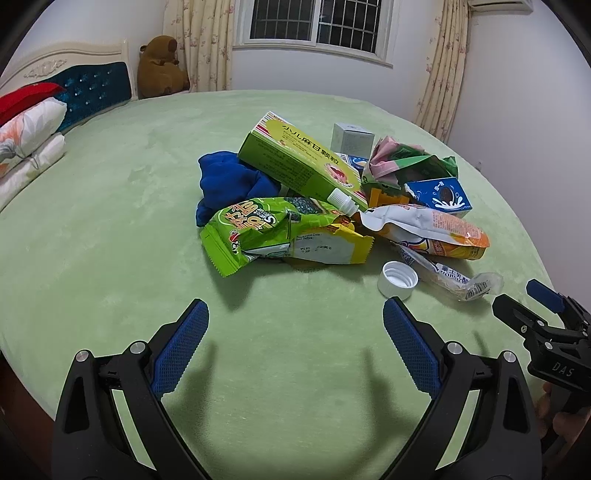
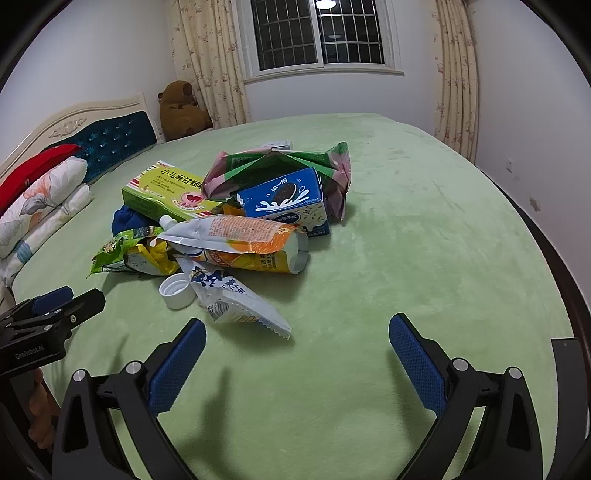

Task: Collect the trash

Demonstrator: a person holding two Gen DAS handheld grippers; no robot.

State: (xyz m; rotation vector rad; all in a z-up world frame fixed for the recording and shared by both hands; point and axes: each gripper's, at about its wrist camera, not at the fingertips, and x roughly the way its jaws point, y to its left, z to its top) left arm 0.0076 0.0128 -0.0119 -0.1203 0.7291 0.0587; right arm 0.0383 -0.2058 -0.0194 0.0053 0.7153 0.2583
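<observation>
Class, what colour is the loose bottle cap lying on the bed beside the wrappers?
White. The bottle cap shows best in the left wrist view, lying open side up.

A: What's at the head of the bed [image 1: 110, 206]?
B: A cream headboard [image 2: 79, 122] with a blue tufted panel, 1 red pillow [image 1: 27, 98] lying on a floral one [image 1: 31, 129].

A: And the corner?
B: A brown plush bear [image 2: 183, 110] sits against the floral curtain [image 2: 207, 59], beside the barred window [image 2: 319, 33]. A 2nd curtain [image 1: 443, 74] hangs right of it; a wall unit, possibly an air conditioner [image 1: 500, 5], shows above.
</observation>
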